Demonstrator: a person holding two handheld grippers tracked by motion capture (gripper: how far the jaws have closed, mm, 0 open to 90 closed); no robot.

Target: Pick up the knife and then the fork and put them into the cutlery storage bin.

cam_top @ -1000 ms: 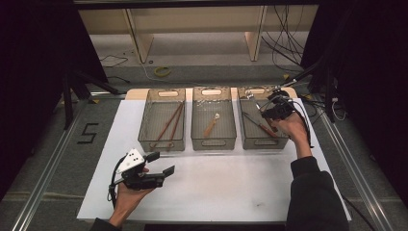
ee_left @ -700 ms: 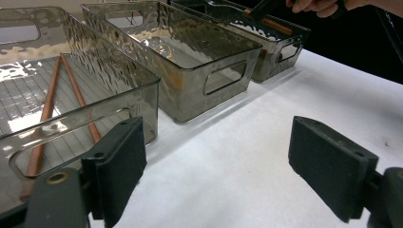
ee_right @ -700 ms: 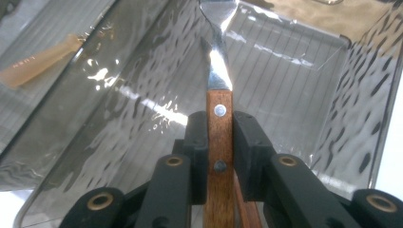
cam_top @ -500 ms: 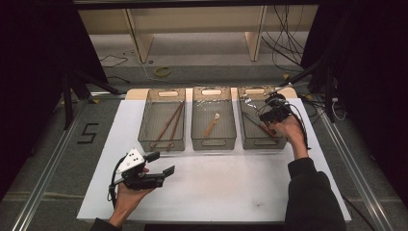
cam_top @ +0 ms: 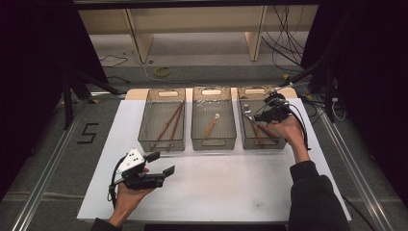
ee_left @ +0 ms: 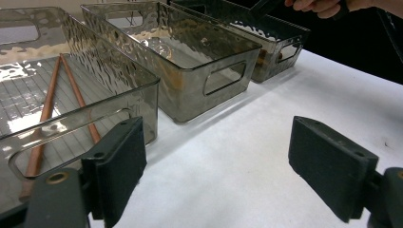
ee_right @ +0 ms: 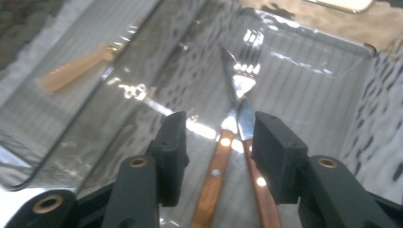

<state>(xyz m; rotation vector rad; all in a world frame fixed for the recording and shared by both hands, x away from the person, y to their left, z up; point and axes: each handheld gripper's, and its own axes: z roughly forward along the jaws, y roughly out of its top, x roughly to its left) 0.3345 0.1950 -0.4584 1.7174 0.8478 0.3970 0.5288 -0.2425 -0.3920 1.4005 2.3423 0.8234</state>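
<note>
**Right gripper view: jaws part over cutlery in the end bin**

Right gripper view puts us directly above the fork and the wooden-handled knife, lying side by side on the floor of the right bin. The right hand-held gripper has just been opening: its pads stand partly apart on either side of the two handles and press on neither, so we judge the cutlery has been let go here, sorted by kind. From the high view the same right hand-held gripper hangs over the right bin, which is the last of three in a row on the white desk.

Beside that bin sits the middle bin with a small wooden-handled utensil; beyond it the left bin holds a pair of chopsticks.

Well away from the right bin, at the desk's near edge, the left hand-held gripper rests wide and empty in the person's hand, seemingly waiting its turn; the left gripper view shows its pads apart over bare desk.

We cannot make out what the middle utensil is, and the handle ends in the right bin are cut off behind the jaws.
</note>
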